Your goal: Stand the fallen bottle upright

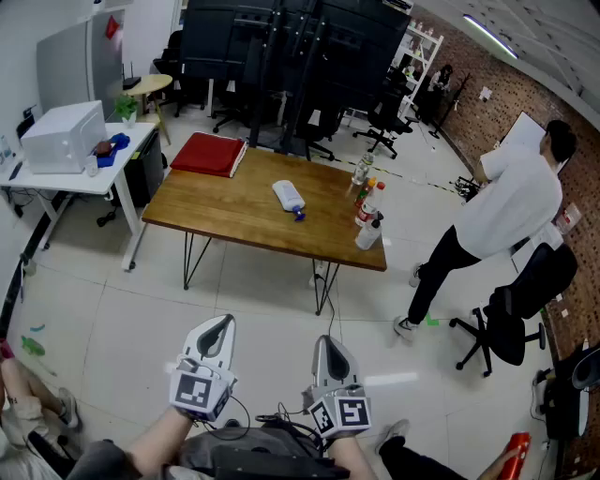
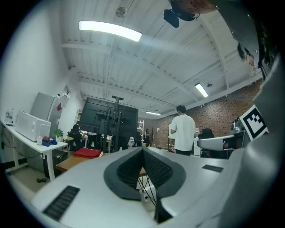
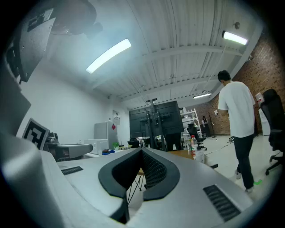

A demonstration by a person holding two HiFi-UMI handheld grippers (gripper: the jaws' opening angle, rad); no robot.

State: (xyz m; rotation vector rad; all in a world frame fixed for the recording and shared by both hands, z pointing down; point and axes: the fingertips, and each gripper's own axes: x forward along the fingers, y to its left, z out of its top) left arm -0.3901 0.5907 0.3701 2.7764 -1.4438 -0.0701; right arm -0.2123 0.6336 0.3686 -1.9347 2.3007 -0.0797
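Your left tongs (image 1: 221, 323) and right tongs (image 1: 326, 343): smooth grey shells, both clenched tip to tip, nothing gripped. Fallen bottle (image 1: 289, 196), clear plastic, lies mid wooden tabletop (image 1: 220, 214), well ahead of both.

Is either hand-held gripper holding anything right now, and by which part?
Nothing. Both the left hand-held gripper and right hand-held gripper are shut and empty.

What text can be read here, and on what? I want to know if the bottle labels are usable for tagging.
No text reads clearly.
Fallen bottle label: too small to read.
Upright bottles labels: too small to read.
Square markers: patterns, no letters.
Red sticker on the grey cabinet: too small.
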